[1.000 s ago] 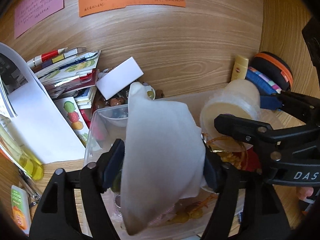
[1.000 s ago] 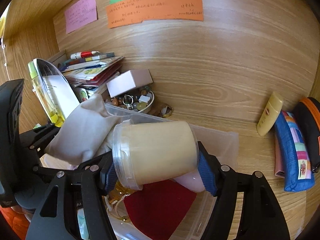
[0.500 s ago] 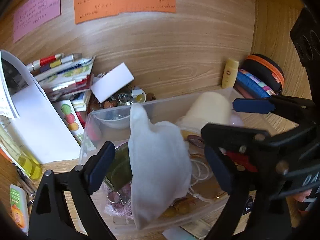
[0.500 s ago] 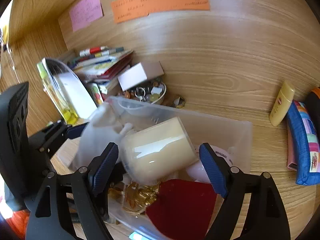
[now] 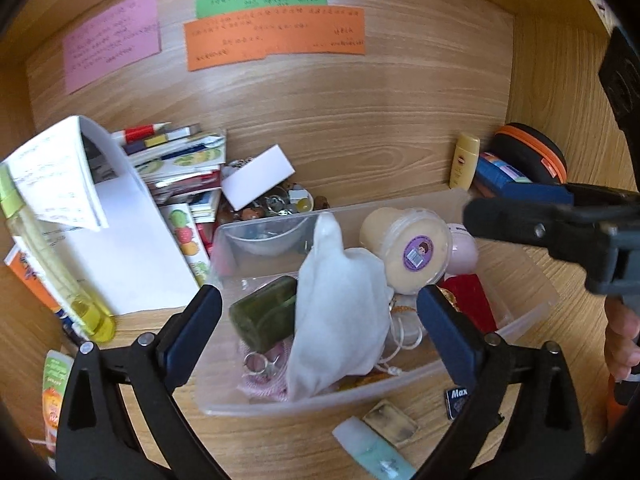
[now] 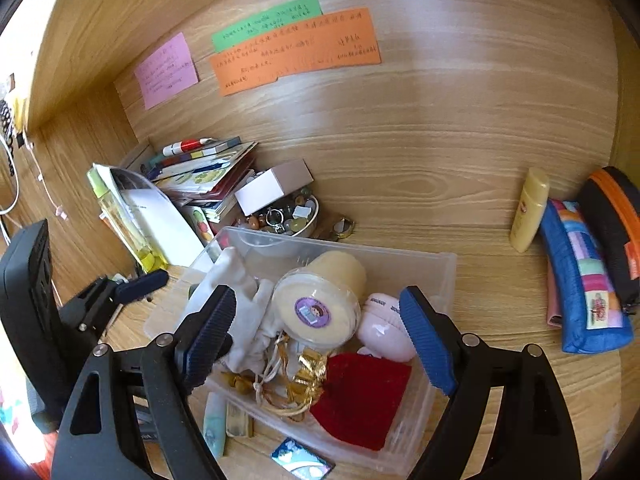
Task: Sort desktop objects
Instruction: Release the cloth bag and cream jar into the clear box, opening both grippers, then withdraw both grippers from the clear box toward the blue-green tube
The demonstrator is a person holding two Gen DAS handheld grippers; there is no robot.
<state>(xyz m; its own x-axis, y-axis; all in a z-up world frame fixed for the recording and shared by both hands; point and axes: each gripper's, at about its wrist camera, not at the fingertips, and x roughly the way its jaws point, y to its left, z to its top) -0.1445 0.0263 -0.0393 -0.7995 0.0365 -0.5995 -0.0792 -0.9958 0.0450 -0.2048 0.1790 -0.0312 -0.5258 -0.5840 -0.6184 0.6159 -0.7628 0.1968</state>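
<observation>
Your left gripper has just been opening, empty; the pouch lies in the bin; your right gripper gapes wide above the jar, seemingly clear.

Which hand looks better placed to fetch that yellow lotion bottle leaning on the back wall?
Right, probably. The yellow bottle stands on the right gripper's side of the bin; both grippers are open and empty.

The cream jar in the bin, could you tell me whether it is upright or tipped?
Tipped: the jar lies on its side in the bin, its stickered lid facing the camera.

White pouch, cream jar
</observation>
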